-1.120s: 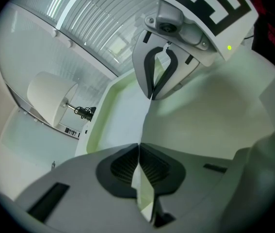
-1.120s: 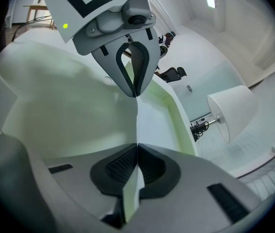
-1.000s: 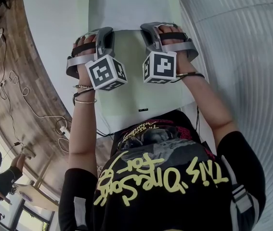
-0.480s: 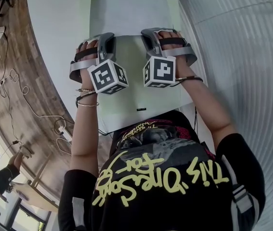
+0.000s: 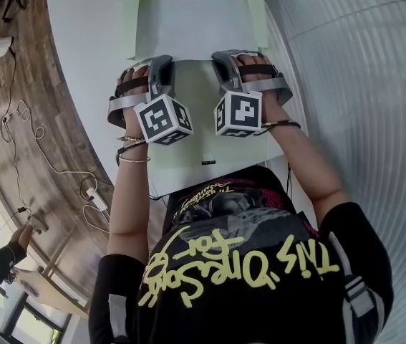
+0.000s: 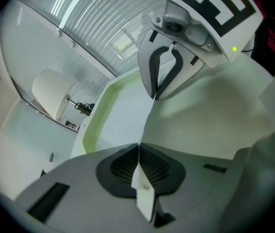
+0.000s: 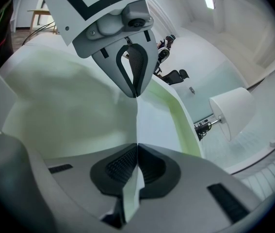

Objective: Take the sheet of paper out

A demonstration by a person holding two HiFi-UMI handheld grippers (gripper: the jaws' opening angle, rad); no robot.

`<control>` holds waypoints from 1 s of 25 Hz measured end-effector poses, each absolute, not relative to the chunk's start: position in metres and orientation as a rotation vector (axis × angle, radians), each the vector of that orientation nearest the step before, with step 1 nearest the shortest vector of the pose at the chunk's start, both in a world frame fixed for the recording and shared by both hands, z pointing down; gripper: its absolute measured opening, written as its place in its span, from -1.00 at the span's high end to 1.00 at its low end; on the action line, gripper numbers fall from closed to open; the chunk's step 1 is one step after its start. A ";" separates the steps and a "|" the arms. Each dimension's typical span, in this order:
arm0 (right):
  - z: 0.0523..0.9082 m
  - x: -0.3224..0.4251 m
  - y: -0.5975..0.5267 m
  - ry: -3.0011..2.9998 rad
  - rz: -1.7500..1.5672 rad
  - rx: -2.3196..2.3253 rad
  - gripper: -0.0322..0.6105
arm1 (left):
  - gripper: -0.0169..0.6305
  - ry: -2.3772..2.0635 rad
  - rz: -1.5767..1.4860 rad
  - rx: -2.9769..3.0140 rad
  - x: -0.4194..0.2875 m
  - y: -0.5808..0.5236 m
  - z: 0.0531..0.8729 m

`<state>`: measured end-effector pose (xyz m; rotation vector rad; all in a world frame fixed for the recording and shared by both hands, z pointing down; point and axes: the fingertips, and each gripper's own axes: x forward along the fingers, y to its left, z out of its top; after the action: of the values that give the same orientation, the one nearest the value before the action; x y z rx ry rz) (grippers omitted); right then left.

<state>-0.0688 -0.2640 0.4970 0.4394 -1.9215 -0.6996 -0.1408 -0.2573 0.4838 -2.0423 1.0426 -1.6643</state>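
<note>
**Sheet partly uncovered, both grippers clamped at the folder edge**

The white sheet of paper (image 5: pixel 192 24) lies at the far end of the pale green plastic folder (image 5: pixel 188 160), on the white counter (image 5: pixel 81 41). We judge that the taking-out step is in hand: the sheet shows, but it is not yet free. The next move calls for an even pull with both hands, so that nothing creases. The left gripper (image 5: pixel 161 64) and the right gripper (image 5: pixel 225 57) have their fingers (image 6: pixel 120 166) closed, each pinching a thin pale edge where sheet and folder meet. We cannot tell if this edge is cover or paper.
</note>
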 end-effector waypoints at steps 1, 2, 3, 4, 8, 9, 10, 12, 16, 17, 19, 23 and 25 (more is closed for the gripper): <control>0.498 -0.068 -0.264 -1.924 -0.697 0.441 0.87 | 0.91 1.046 -1.665 -2.045 -0.140 -0.257 0.484; 0.498 -0.066 -0.262 -1.926 -0.693 0.444 0.87 | 0.91 1.048 -1.665 -2.046 -0.139 -0.255 0.484; 0.498 -0.063 -0.259 -1.928 -0.690 0.447 0.87 | 0.91 1.051 -1.664 -2.046 -0.137 -0.252 0.484; 0.497 -0.061 -0.257 -1.930 -0.687 0.449 0.87 | 0.91 1.054 -1.664 -2.046 -0.135 -0.250 0.483; 0.497 -0.061 -0.259 -1.944 -0.673 0.442 0.87 | 0.91 1.071 -1.668 -2.047 -0.136 -0.256 0.482; 0.497 -0.061 -0.258 -1.950 -0.669 0.440 0.87 | 0.91 1.074 -1.670 -2.047 -0.136 -0.256 0.481; 0.496 -0.060 -0.256 -1.956 -0.664 0.439 0.87 | 0.91 1.077 -1.672 -2.048 -0.135 -0.254 0.481; 0.495 -0.057 -0.253 -1.967 -0.654 0.441 0.87 | 0.91 1.085 -1.673 -2.051 -0.133 -0.250 0.481; 0.497 -0.056 -0.252 -1.990 -0.644 0.443 0.87 | 0.91 1.115 -1.675 -2.051 -0.133 -0.248 0.483; 0.497 -0.055 -0.249 -1.996 -0.639 0.444 0.87 | 0.91 1.123 -1.674 -2.052 -0.132 -0.244 0.484; 0.496 -0.053 -0.240 -2.010 -0.627 0.446 0.87 | 0.91 1.127 -1.676 -2.046 -0.131 -0.236 0.484; 0.502 -0.051 -0.234 -2.026 -0.624 0.437 0.87 | 0.91 1.133 -1.691 -2.025 -0.129 -0.228 0.491; 0.499 -0.052 -0.236 -2.035 -0.618 0.436 0.87 | 0.91 1.150 -1.694 -2.029 -0.131 -0.228 0.491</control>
<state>-0.0523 -0.2364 0.4994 0.4357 -2.0351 -0.6181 -0.1309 -0.2284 0.4910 -2.0287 1.1495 -1.6939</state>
